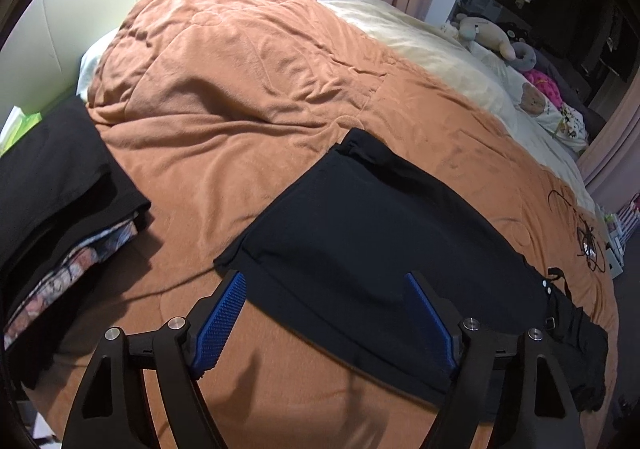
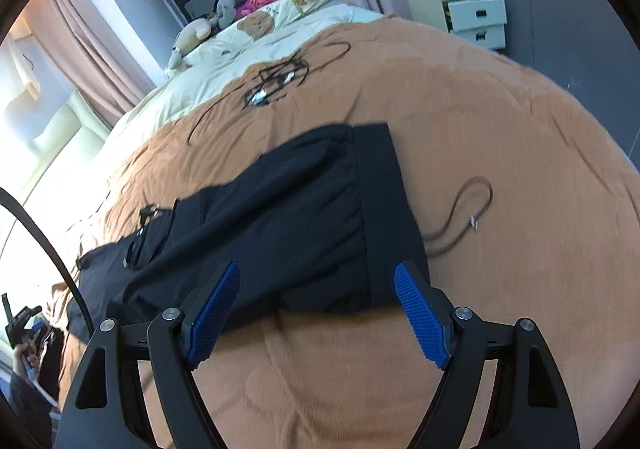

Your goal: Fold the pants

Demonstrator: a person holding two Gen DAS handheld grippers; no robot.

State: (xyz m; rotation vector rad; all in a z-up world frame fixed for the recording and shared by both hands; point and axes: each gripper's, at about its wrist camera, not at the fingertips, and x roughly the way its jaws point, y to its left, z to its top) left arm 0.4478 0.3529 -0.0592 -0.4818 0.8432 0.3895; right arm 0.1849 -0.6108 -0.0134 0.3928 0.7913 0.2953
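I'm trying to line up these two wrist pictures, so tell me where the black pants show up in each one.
Left wrist view: the black pants lie centre to lower right, just beyond the open left gripper.
Right wrist view: the pants cross the centre, running down to the lower left.
Shared landmark: the black squiggle drawn on the orange blanket.

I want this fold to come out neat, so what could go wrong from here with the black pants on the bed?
Both the left gripper and right gripper hang open above the black pants, gripping nothing.
1. The soft, wrinkled orange blanket could get pinched along with the fabric.
2. The loose cord beside the waistband may snag or trail out of the fold.
3. The strapped pocket adds bulk, so layers may sit unevenly.
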